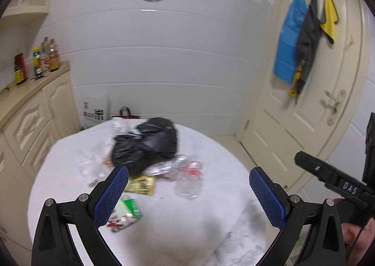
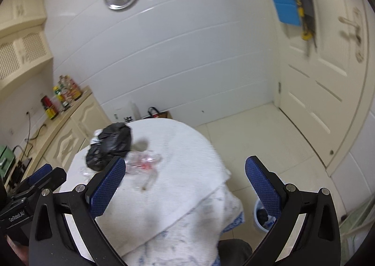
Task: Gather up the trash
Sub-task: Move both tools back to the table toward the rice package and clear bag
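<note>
A round table draped in a white textured cloth (image 1: 211, 195) is seen ahead of both grippers, with a small pile of rubbish toward its far side. The largest piece is a crumpled black plastic bag (image 1: 145, 144), lying near the far edge and partly over the other litter. It is judged to be light, soft and slippery, so it would best be pinched at a bunched fold or at its gathered top, not across its bulk.

Just beside it, on the near right, a crushed clear plastic bottle with a red label (image 1: 189, 179) is seen; it is likely light and springy, apt to slide between smooth pads, and would be taken across its flattened waist. More crumpled clear plastic (image 1: 93, 165) lies to the left of the bag; whether it is bottle or film cannot be told through the blur.

Nearer still, a yellow printed wrapper (image 1: 140, 185) lies touching the bag's near edge, and a green, white and red snack packet (image 1: 125, 215) rests closest of all. Both are judged thin and limp, best gripped at an edge.

The left gripper (image 1: 187, 195) is held wide apart with nothing between its blue pads. The right gripper (image 2: 185, 186) is likewise spread wide and empty, above the table's near side.
</note>
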